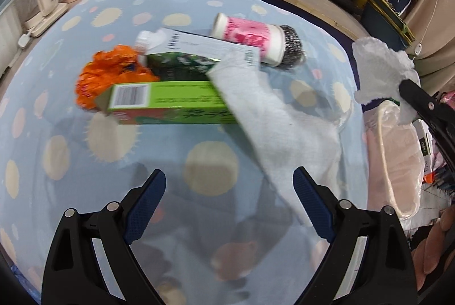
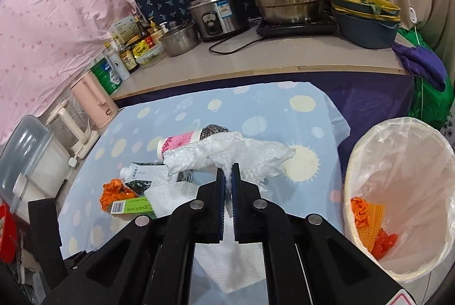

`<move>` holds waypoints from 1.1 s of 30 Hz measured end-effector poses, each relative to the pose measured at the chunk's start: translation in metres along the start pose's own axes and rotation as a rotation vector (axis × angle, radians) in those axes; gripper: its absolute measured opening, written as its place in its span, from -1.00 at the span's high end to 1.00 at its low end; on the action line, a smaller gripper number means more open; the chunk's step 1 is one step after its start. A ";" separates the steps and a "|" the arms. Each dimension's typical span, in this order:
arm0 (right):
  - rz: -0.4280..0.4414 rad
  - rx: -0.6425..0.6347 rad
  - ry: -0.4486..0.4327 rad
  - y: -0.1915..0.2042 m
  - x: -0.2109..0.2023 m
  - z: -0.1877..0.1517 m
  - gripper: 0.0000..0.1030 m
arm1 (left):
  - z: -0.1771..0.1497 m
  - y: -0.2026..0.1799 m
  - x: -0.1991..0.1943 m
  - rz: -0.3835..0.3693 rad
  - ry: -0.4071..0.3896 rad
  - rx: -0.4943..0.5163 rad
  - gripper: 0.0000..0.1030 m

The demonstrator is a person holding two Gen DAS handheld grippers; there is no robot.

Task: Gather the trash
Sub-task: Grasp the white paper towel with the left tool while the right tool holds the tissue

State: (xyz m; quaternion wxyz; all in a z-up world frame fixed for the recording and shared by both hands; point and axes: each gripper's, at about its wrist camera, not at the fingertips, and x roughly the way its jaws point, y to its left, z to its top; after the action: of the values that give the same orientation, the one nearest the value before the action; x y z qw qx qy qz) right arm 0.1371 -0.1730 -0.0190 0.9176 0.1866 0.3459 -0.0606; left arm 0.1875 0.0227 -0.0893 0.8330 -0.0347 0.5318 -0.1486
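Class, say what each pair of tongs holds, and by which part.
Right tongs: crumpled white paper towel, pinched at its lower middle. Left tongs: open, holding nothing.

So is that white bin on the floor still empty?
No, the bin already holds orange scraps at its bottom.

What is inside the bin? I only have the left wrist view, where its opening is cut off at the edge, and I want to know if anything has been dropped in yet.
Observer: Orange scraps already lie at the bottom of the lined bin.
Operator: Is the tissue really gripped? I only see it at a black tip.
Observer: Yes, the right gripper is shut on the crumpled tissue, pinched between both blue pads.
Operator: Anything under that gripper?
Observer: A flat white paper towel lies on the table below it.
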 end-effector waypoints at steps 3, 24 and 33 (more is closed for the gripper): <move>-0.014 0.024 0.006 -0.015 -0.003 -0.004 0.91 | 0.008 -0.010 0.013 -0.018 0.010 -0.008 -0.68; -0.022 0.089 0.013 -0.051 -0.017 -0.019 0.91 | 0.017 -0.049 -0.011 -0.061 -0.046 0.116 0.92; -0.015 0.102 -0.017 -0.058 -0.033 -0.017 0.91 | 0.022 -0.039 -0.049 -0.065 -0.099 0.088 0.96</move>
State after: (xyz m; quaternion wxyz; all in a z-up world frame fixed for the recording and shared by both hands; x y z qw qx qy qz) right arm 0.0880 -0.2210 -0.0268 0.9092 0.2301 0.3359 -0.0868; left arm 0.1798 -0.0028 -0.0283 0.8537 -0.0226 0.4815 -0.1971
